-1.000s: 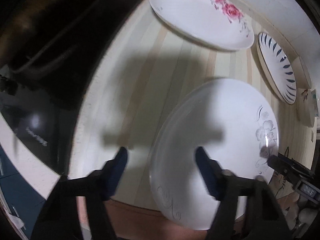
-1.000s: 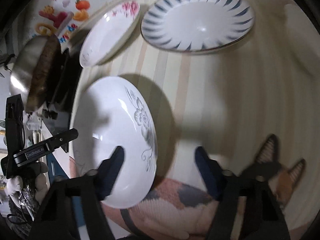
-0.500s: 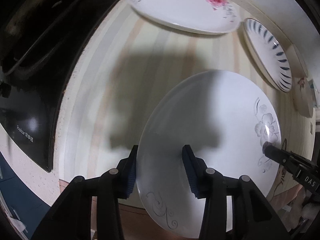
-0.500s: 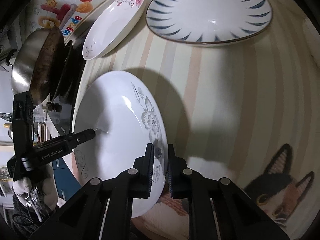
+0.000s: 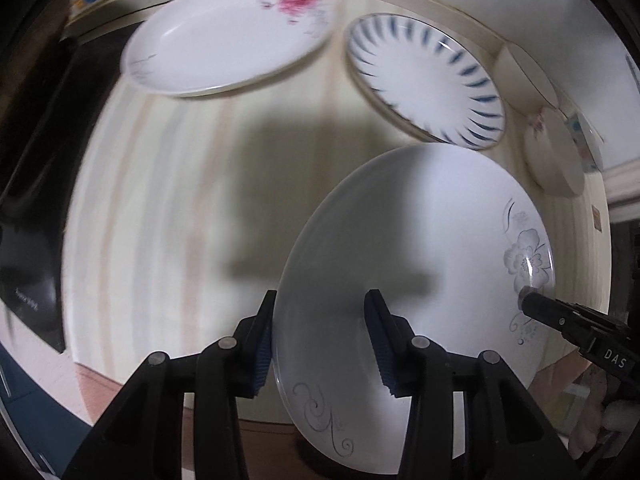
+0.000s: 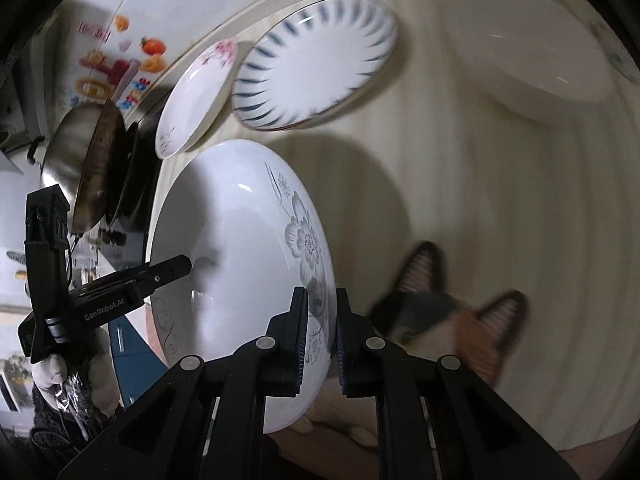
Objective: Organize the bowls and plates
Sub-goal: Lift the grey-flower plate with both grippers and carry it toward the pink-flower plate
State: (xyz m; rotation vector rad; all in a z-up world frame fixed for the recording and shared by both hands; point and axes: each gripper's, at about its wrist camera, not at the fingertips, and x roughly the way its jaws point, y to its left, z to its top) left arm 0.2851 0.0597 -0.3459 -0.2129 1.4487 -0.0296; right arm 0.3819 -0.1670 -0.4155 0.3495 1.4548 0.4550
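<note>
Glazed white plate (image 5: 412, 280) hanging over the striped tabletop's (image 5: 168, 208) near edge.
Both grippers are pinching opposite rims, left (image 5: 320, 340) and right (image 6: 322, 332); it is stiff, slick, breakable, so rim grips are suiting it.

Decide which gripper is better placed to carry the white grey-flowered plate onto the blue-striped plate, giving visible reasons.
Probably the right gripper. It is shut tight on the rim of the white grey-flowered plate, on the side nearer the blue-striped plate. The left gripper pinches the opposite rim, farther away.
</note>
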